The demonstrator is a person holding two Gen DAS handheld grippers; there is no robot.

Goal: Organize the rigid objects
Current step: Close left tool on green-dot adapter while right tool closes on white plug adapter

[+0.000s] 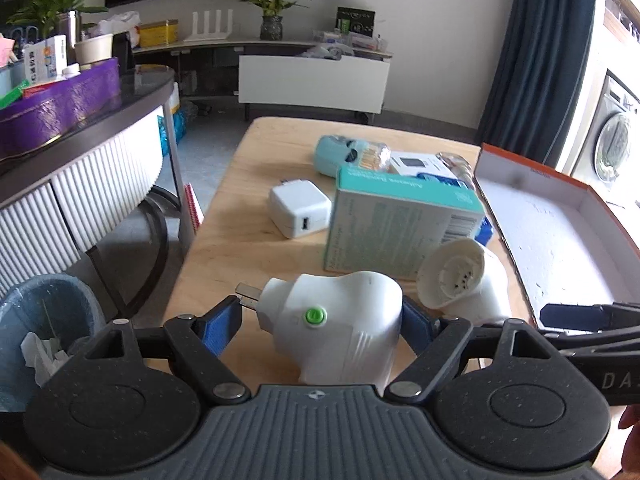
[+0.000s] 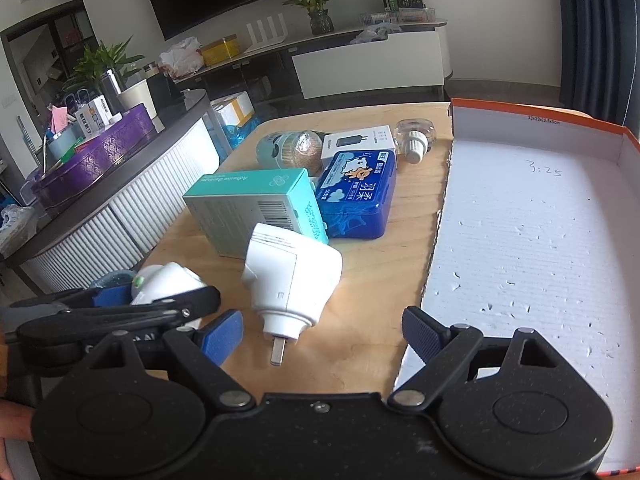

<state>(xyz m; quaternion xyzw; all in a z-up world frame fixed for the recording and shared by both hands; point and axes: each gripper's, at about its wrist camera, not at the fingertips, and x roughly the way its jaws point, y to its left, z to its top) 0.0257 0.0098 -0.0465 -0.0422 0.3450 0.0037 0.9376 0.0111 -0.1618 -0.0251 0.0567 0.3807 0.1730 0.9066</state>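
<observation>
White plug (image 1: 340, 324) sits between the left gripper (image 1: 322, 320) pads, not squeezed yet; squeeze its wide sides evenly. Right gripper (image 2: 322, 336) is wide open, empty.

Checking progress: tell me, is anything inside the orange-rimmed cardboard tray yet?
No, the orange-rimmed cardboard tray shows only its bare white floor in the right wrist view.

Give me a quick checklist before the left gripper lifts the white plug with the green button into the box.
1. The green-button plug sits between the pads of the left gripper: ok.
2. Those pads pressing firmly on it: cannot tell.
3. The right gripper open and empty: ok.
4. The box floor free: ok.
5. Way to the box clear: not ok, the second plug and the right gripper stand between.
</observation>
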